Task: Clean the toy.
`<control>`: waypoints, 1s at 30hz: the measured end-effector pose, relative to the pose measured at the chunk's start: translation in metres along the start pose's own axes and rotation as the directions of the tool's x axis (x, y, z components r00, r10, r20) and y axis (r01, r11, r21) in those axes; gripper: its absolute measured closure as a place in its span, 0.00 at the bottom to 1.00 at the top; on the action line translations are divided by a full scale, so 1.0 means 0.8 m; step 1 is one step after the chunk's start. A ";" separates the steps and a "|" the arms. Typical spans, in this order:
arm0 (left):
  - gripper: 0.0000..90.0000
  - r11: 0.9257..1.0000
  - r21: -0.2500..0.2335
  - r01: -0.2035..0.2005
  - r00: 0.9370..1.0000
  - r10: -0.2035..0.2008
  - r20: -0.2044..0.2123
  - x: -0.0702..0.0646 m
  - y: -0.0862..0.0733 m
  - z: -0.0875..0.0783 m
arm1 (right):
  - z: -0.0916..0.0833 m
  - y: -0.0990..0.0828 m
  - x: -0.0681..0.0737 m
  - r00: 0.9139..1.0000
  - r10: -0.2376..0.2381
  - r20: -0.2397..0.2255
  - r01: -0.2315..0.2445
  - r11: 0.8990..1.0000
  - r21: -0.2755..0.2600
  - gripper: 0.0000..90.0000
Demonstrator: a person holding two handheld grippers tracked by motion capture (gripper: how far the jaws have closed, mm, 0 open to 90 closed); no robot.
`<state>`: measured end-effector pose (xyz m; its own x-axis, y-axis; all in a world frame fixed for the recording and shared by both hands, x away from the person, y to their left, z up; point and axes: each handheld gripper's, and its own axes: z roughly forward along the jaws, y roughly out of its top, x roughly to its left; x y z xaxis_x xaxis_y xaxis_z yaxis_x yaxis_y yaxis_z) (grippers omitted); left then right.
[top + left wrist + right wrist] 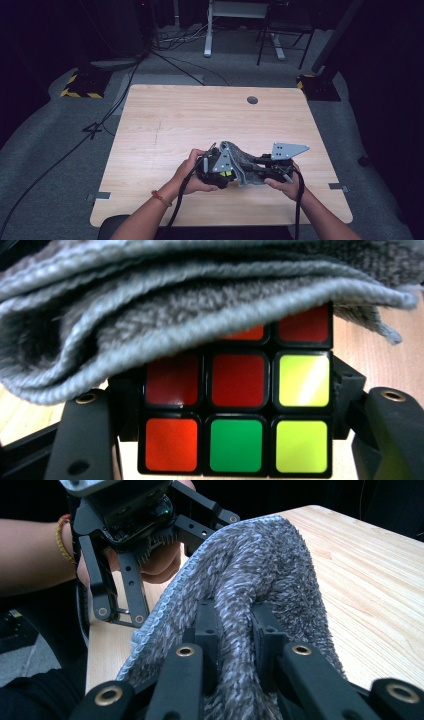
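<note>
A Rubik's cube [237, 405] with red, orange, green and yellow stickers sits between the two black jaws of my left gripper [240, 396], which is shut on its sides. A grey fluffy cloth [175, 305] drapes over the cube's top row. In the right gripper view my right gripper [237, 630] is shut on a bunched fold of that cloth [260, 565], and the left gripper's black body [130, 525] rises behind it in a hand. From the high view both grippers meet near the table's front: left gripper [215, 167], cloth [240, 157], right gripper [257, 169].
The light wooden table [200, 115] has a round cable hole [252, 100] at the back. Small metal brackets [102, 195] sit at its side edges. Cables run over the grey floor at the left, and desk legs [207, 30] stand beyond the table.
</note>
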<state>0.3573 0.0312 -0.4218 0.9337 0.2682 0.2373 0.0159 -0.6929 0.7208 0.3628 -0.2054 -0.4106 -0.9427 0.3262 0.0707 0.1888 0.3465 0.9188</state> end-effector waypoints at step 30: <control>0.37 0.999 -0.032 -0.006 0.999 0.005 -0.034 0.002 0.005 -0.019 | 0.001 -0.004 -0.005 0.996 -0.037 0.075 0.032 0.997 0.069 0.87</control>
<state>0.3530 0.0393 -0.4087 0.9212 0.2873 0.2624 -0.0009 -0.6728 0.7398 0.3661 -0.2066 -0.4141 -0.9256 0.3785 0.0071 0.1771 0.4162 0.8918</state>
